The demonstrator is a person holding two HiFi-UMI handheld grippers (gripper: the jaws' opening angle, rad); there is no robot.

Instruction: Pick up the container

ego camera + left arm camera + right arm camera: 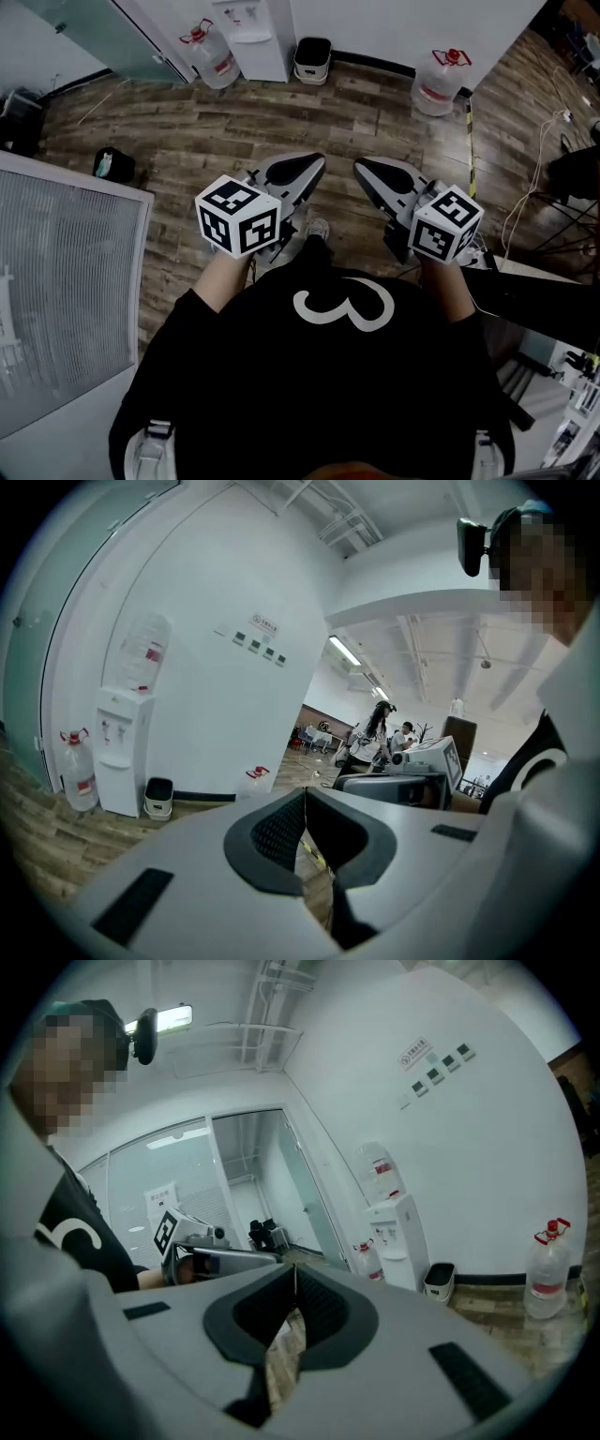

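Observation:
No container that I could name as the task's own shows in any view. I hold both grippers in front of my chest, above a wooden floor (281, 112). The left gripper (321, 162) is shut, its two dark jaws pressed tip to tip with nothing between them; in its own view (305, 790) it points across the room. The right gripper (357, 165) is shut and empty as well, and in its own view (294, 1267) it points toward a glass partition. Each gripper view catches the other gripper off to the side (424, 759) (202, 1252).
A water dispenser (251, 33), two large water jugs (214, 56) (441, 80) and a small bin (312, 59) line the far wall. A ribbed white tabletop (66, 281) lies at my left. Cables (534, 197) run at right. People (373, 731) stand far off.

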